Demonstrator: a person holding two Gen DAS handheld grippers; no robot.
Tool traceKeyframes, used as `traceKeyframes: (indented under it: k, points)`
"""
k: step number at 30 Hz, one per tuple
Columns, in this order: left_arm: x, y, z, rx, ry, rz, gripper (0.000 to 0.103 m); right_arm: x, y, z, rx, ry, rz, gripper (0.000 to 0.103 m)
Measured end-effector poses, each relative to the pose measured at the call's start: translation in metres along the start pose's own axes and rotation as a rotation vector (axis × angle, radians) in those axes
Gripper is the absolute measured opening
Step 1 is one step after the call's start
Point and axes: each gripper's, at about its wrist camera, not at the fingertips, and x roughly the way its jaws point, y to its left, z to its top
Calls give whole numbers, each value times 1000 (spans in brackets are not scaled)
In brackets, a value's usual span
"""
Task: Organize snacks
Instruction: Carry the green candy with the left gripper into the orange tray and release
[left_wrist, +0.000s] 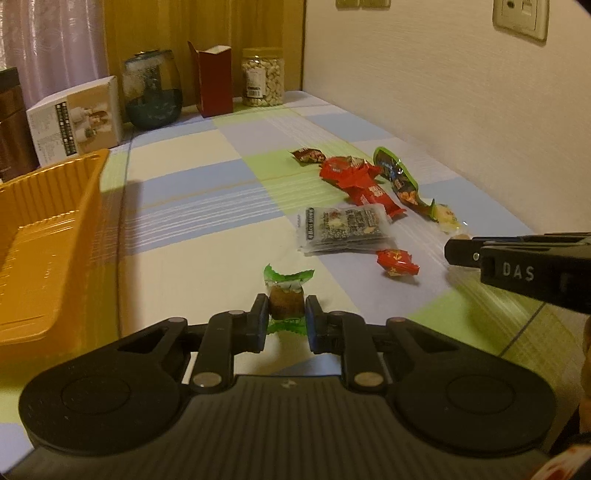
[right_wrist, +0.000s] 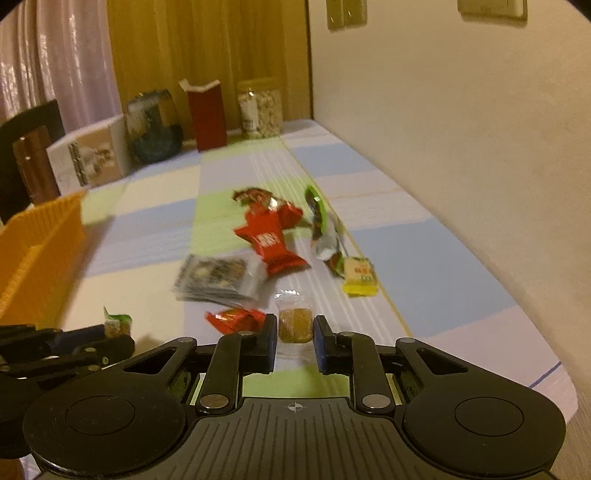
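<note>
now the left gripper (left_wrist: 286, 317) pinches the green-wrapped brown candy (left_wrist: 286, 306); the ribbed orange plastic tray (left_wrist: 55, 236) lies to its left, while the right gripper (right_wrist: 294, 341) straddles, jaws apart, a clear-wrapped amber candy (right_wrist: 294, 325).

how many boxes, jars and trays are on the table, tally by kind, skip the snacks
boxes: 2, white box and dark red carton
jars: 2, glass jar and peanut jar
trays: 1, orange tray
total: 5

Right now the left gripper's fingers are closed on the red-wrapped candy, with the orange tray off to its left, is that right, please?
Not quite: the left gripper is closed on the green-wrapped candy, as the left wrist view shows. The red-wrapped candy lies free on the table. The orange tray is indeed to its left.
</note>
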Motion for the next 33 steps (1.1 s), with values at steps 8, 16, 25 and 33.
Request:
traceKeyframes:
  k: [8, 16, 25, 33]
  points:
    - [-51, 36, 4, -54, -43, 58, 18, -30, 43, 10, -18, -34, 119, 21]
    - [-102, 109, 12, -114, -78, 188, 18, -40, 118, 29, -91, -63, 308, 21]
    - [-112, 202, 15, -190, -76, 296, 18, -6, 213, 41, -176, -30, 458, 21]
    - [-92, 233, 10, -202, -64, 300, 19, 30, 246, 42, -185, 23, 501, 21]
